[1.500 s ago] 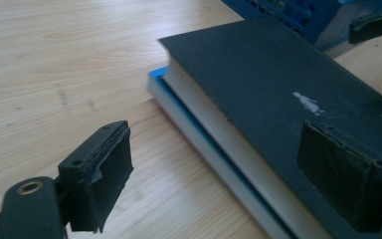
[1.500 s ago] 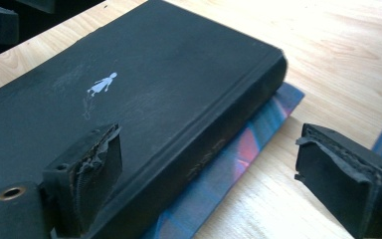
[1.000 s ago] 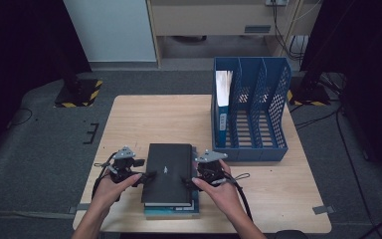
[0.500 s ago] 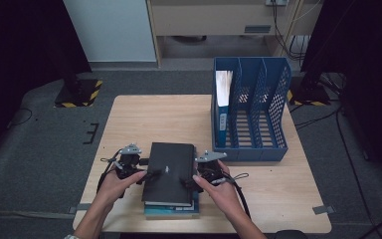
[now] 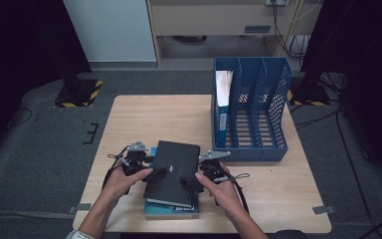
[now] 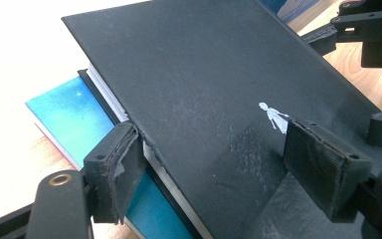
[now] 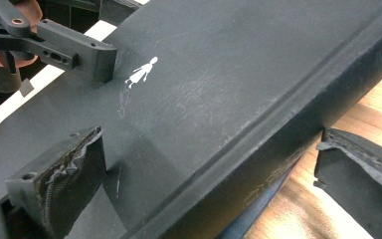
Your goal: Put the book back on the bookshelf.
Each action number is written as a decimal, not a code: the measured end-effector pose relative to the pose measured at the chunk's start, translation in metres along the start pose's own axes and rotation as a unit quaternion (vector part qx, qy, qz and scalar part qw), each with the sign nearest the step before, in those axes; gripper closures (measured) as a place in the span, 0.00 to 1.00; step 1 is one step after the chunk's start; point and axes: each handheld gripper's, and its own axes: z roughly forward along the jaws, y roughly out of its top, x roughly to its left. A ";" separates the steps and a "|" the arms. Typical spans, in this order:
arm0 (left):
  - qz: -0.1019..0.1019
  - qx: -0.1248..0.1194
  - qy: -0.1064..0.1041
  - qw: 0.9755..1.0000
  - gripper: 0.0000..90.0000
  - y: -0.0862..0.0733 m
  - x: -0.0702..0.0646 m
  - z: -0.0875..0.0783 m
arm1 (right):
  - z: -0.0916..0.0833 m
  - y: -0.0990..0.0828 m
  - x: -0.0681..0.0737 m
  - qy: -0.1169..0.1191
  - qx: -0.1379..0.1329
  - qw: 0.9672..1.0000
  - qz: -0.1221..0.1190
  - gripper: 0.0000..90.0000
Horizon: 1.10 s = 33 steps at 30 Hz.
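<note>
Right gripper (image 5: 195,180): jaws have just been opening; they now straddle the black book's (image 5: 172,172) spine edge, pads off it. Left gripper (image 5: 146,167): one pad under the cover's edge, the other over its top, grip loose, we cannot tell if it bites.

Since a second ago the book has skewed on the blue book (image 5: 171,210), near the tabletop's (image 5: 154,119) front edge. We judge a regrip is coming before the lift toward the blue file rack (image 5: 251,112).

Lab recording bay: dark curtains, hazard-taped stand bases (image 5: 77,93), loose cables (image 5: 345,149), taped-down wooden counter (image 5: 144,119).
</note>
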 end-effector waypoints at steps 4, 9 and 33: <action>-0.002 0.004 -0.001 1.000 0.26 0.001 0.000 0.000 | 0.000 0.000 -0.001 0.003 0.001 1.000 0.008 0.00; -0.001 0.009 -0.003 1.000 0.26 0.003 0.001 0.001 | 0.002 -0.002 -0.006 0.017 -0.002 0.999 0.027 0.00; 0.000 0.021 -0.014 1.000 0.26 0.006 0.004 0.003 | 0.010 -0.002 -0.021 0.052 0.000 0.996 0.077 0.00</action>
